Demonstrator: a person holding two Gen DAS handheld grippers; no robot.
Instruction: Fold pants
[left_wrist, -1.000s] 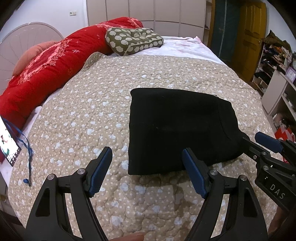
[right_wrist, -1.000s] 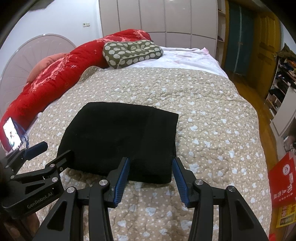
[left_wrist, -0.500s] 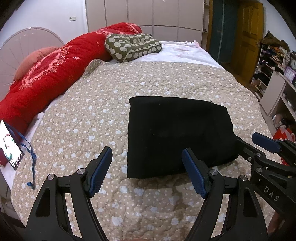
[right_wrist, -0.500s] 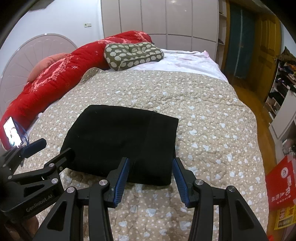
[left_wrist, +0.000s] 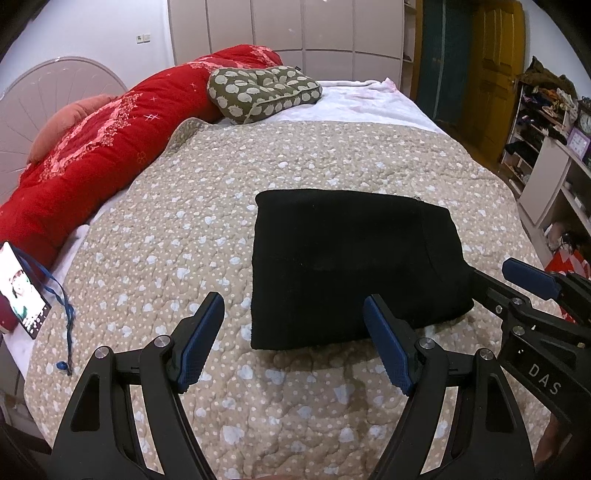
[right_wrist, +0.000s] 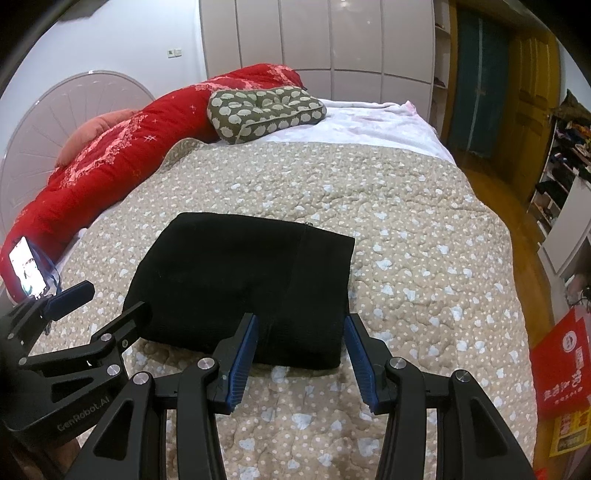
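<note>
Step in hand: I judged the folding all but finished, since the pants (left_wrist: 351, 266) lay as a compact black rectangle with square edges and no loose leg showing.
Pants, place: they lay flat on the quilted bedspread (left_wrist: 229, 192), toward the near edge of the bed and well short of the green cushion (left_wrist: 262, 92) at the far end.
Left claw: I had the left claw (left_wrist: 293, 343) spread wide and empty, hovering low over the bed's near edge, its right finger just in front of the pants' near edge and its left finger over bare bedspread.
Right claw: the right claw (right_wrist: 301, 360) was likewise parted and held nothing (its blue pads bracketed the pants' near right corner without pinching it, as far as I could tell).
Pose: both claws pointed forward and slightly down across the bed, side by side, each visible at the margin of the other's camera.
Next move: if another fold was wanted, I reckoned both claws would need to drop onto the near edge, pinch all layers together and carry them toward the far edge; otherwise, simply lifting clear would do.
Risk: thick stacked layers could slip from a shallow pinch and spoil the square shape.
Elsewhere: a lit phone (left_wrist: 22, 291) lay at the bed's left edge beside the red duvet (left_wrist: 92, 147).
</note>
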